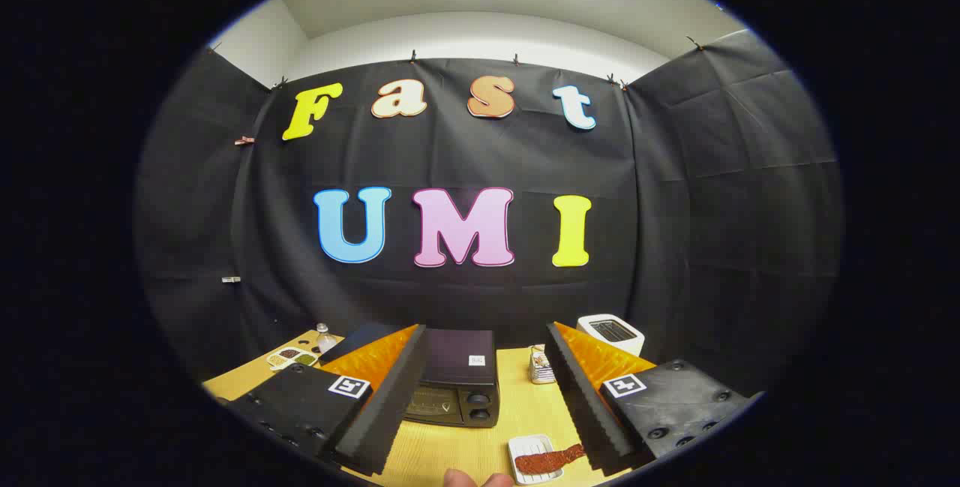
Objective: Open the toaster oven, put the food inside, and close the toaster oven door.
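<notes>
A black toaster oven (456,382) stands on the wooden table (517,412) beyond my fingers, its glass door closed and two knobs on its right side. Nearer to me, a small white dish (534,461) holds a reddish-brown strip of food (549,460), just left of my right finger. My gripper (491,412) hovers high above the table, open wide, nothing between its fingers. The left finger covers the oven's left part.
A white toaster (611,332) stands at the back right. A small jar-like item (540,365) sits right of the oven. At the back left are a white divided dish of spices (292,358) and a shaker (325,338). Fingertips of a person's hand (476,479) show at the table's near edge.
</notes>
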The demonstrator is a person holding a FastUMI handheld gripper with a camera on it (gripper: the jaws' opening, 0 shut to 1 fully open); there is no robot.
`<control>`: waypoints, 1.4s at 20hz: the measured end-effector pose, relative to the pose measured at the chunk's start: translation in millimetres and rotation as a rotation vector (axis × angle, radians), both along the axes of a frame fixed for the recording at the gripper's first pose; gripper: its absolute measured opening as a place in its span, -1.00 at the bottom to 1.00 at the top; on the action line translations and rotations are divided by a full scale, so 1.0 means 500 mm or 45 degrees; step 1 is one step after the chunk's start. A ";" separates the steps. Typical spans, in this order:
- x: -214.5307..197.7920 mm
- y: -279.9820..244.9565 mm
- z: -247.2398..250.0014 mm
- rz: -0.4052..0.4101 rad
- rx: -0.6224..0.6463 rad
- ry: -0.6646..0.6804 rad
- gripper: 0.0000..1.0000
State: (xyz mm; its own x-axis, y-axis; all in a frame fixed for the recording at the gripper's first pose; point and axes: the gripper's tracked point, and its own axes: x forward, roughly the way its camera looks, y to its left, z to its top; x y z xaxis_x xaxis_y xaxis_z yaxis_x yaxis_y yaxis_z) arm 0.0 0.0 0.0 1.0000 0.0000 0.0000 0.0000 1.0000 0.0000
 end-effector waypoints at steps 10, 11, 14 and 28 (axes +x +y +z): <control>0.019 -0.002 -0.011 0.015 -0.007 0.013 0.93; 0.020 -0.002 -0.013 0.019 -0.005 0.013 0.93; 0.026 -0.003 -0.014 0.022 0.002 0.011 0.93; 0.061 0.072 -0.091 0.071 0.038 0.074 0.93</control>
